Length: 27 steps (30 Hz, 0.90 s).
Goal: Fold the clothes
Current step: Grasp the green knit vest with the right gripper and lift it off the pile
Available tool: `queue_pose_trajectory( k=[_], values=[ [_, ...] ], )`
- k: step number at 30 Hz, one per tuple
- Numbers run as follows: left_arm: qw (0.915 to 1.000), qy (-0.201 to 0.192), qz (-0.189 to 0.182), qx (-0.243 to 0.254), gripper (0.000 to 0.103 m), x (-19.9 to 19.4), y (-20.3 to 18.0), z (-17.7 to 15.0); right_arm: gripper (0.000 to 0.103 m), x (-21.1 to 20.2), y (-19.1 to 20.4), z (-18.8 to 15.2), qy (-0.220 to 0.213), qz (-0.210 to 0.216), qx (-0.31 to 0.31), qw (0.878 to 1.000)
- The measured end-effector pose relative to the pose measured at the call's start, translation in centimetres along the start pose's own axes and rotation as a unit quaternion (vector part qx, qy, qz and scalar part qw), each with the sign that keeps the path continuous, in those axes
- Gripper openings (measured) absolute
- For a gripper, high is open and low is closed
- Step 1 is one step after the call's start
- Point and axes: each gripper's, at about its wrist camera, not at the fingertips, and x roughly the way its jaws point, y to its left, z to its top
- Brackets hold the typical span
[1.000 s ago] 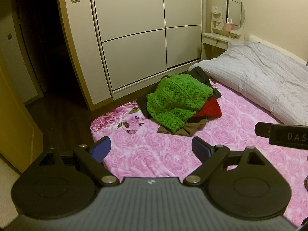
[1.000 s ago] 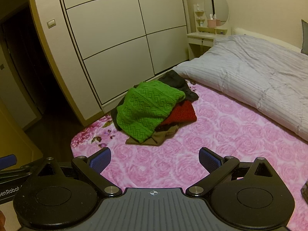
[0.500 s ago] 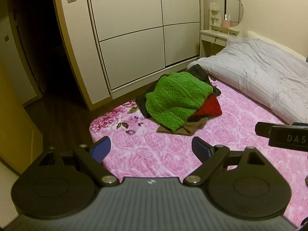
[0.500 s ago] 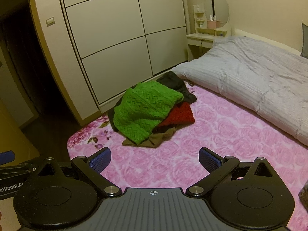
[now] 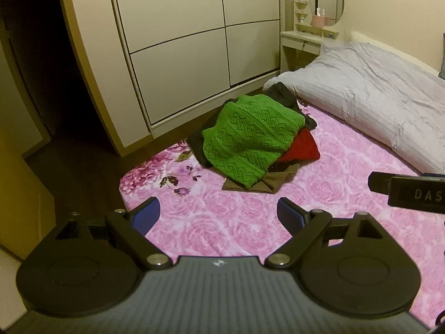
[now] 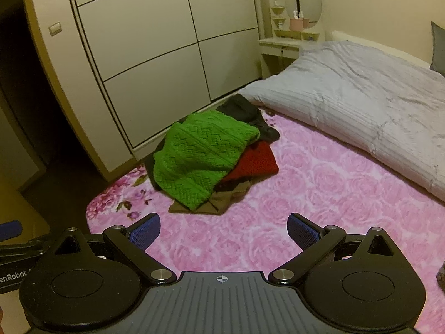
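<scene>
A pile of clothes lies on the pink rose-print bedspread [image 5: 347, 194] [image 6: 319, 194] near the bed's far left corner. On top is a green knit sweater [image 5: 250, 142] [image 6: 200, 153]. Under it lie a red knit garment [image 5: 301, 147] [image 6: 257, 161], a brown garment [image 5: 267, 183] [image 6: 219, 197] and a dark garment [image 5: 283, 94] [image 6: 244, 110]. My left gripper [image 5: 219, 214] hangs open above the bedspread, well short of the pile. My right gripper [image 6: 224, 225] is also open and holds nothing; its body shows at the right edge of the left wrist view.
A grey striped duvet [image 5: 375, 105] [image 6: 361, 103] covers the bed's right side. A white wardrobe [image 5: 180, 41] [image 6: 155, 55] stands behind the pile, beside a dark doorway [image 5: 36, 69]. A small white dressing table [image 5: 303, 44] [image 6: 281, 47] with a round mirror sits at the back.
Both views have shifted slightly; the pile sits a little farther left in the right wrist view. Both grippers have stayed open and nothing on the bed has moved.
</scene>
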Motion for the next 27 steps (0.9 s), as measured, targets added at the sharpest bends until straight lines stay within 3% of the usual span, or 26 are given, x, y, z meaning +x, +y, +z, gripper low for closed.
queue_pose_trajectory(
  k=[16,27],
  values=[
    [0.9984,0.042,-0.027,0.029,0.089,14.7,3.7,7.0,0.1,12.5,1.0,5.1,0.034,-0.01,0.049,0.998],
    [0.9938,0.081,-0.061,0.044,0.089,26.4,6.1,12.0,0.099,24.1,1.5,8.4,0.066,-0.013,0.095,0.993]
  ],
)
